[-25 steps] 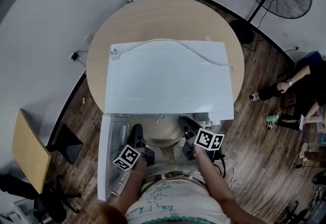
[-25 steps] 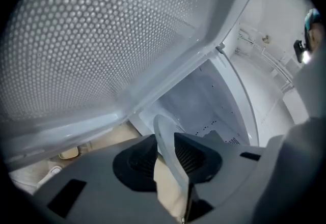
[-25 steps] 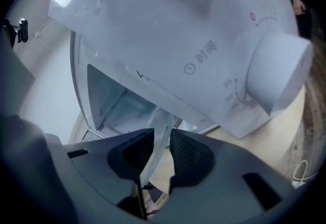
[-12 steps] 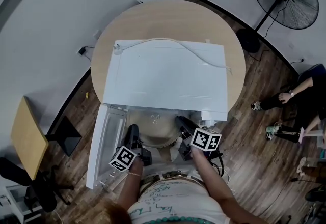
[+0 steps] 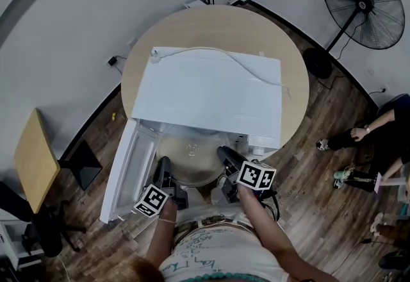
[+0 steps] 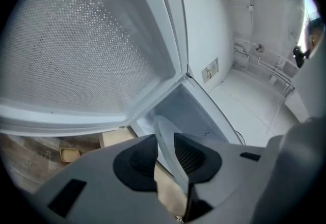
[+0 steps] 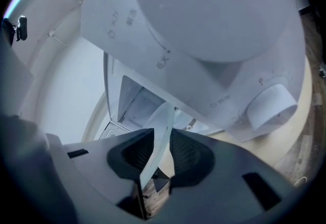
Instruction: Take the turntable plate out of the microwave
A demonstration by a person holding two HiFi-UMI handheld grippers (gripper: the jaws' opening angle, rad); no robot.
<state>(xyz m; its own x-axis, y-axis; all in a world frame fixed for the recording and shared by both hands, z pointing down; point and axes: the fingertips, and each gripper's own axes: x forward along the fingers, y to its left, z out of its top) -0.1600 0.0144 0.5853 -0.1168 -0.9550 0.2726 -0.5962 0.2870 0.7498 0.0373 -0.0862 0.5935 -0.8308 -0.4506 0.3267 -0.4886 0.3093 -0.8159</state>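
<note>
Between both jaw pairs, turntable plate (image 5: 190,159) clamped by its rim

Ribbed black jaws of the left gripper (image 6: 165,152) and right gripper (image 7: 158,150) pinch its thin, translucent glass edge. Only the head view shows the whole round disc, at the mouth of the white microwave (image 5: 211,91), gripped at nine and three o'clock

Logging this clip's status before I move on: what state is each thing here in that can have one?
Microwave door: swung open.
Turntable plate: gripped at both edges, at the cavity mouth.
Left tool: shut on the plate's rim.
Right tool: shut on the plate's rim.
Power cord: lying loose on the microwave.
</note>
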